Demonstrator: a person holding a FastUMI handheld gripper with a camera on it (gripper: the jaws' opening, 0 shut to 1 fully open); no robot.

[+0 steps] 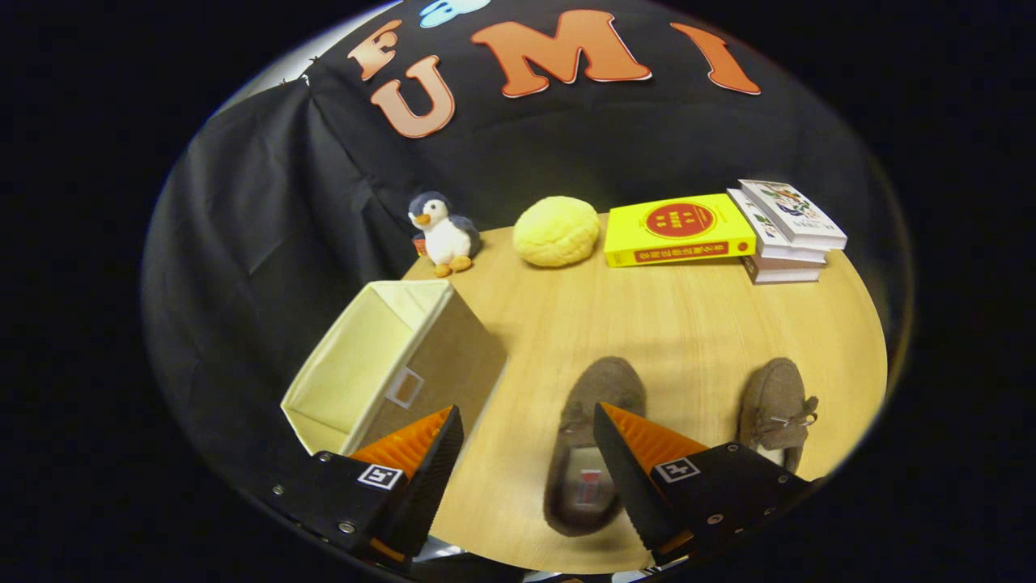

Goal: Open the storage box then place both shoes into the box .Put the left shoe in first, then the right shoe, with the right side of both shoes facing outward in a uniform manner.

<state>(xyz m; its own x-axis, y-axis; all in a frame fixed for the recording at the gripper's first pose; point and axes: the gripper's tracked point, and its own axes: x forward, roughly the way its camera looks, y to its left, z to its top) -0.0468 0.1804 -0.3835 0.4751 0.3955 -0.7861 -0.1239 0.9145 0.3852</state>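
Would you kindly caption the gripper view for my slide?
Open gripper above the nearer shoe; open storage box beside it.

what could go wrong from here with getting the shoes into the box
1. The gripper is open above the table, with one finger over the near shoe. If it closes like that, it may pinch only one soft wall and the shoe could sag or twist.
2. The other shoe looks much the same; picking the wrong one first would break the left-then-right order.
3. The box sits at the table's edge, so a push might tip it off.
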